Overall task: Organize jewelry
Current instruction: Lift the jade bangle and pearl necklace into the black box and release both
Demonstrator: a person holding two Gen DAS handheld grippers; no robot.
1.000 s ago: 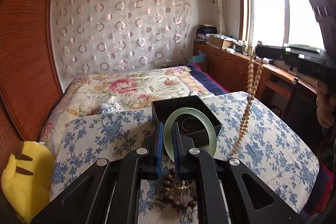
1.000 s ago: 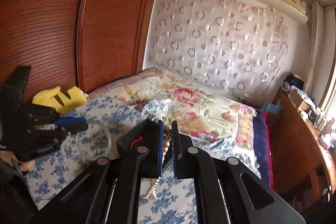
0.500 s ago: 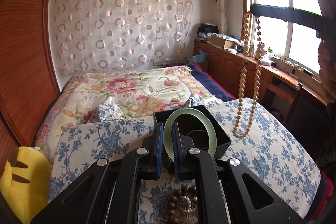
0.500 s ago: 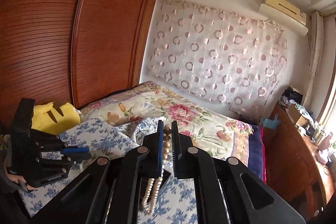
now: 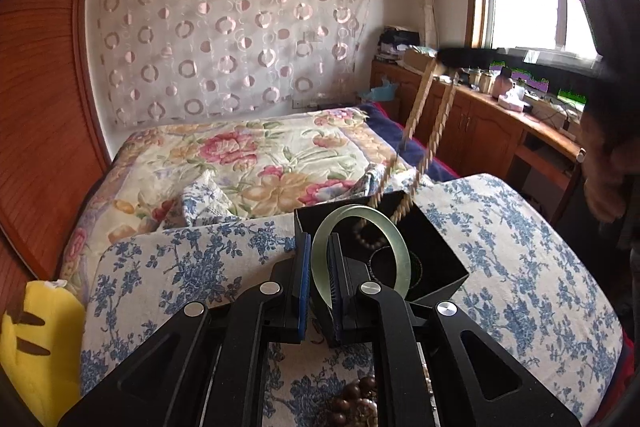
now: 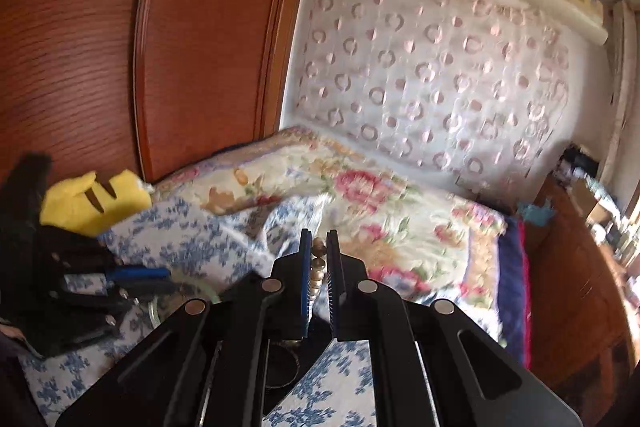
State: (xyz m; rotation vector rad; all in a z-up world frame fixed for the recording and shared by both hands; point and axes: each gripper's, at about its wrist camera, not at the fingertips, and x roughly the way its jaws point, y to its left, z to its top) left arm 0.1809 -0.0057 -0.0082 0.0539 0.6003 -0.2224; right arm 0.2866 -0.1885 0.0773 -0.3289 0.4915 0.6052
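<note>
My left gripper [image 5: 318, 259] is shut on a pale green jade bangle [image 5: 394, 247] and holds it upright just above the near edge of an open black jewelry box [image 5: 436, 247] on the blue-flowered cloth. My right gripper [image 6: 319, 259] is shut on a cream bead necklace [image 6: 317, 269]; in the left wrist view that necklace [image 5: 418, 131] hangs as a long loop with its lower end dipping into the box. A brown bead bracelet [image 5: 366, 237] lies inside the box. The left gripper also shows in the right wrist view [image 6: 132, 277].
A heap of dark brown beads [image 5: 356, 401] lies on the cloth under my left gripper. A yellow plush toy [image 5: 36, 339] sits at the left edge. A flowered quilt [image 5: 256, 155] lies behind, a wooden cabinet [image 5: 480, 131] at right, a wardrobe [image 6: 160, 47] at left.
The right gripper has carried the bead necklace left and down, from beside the box to over it, its end now inside. The left gripper with the bangle has crept closer to the box.
</note>
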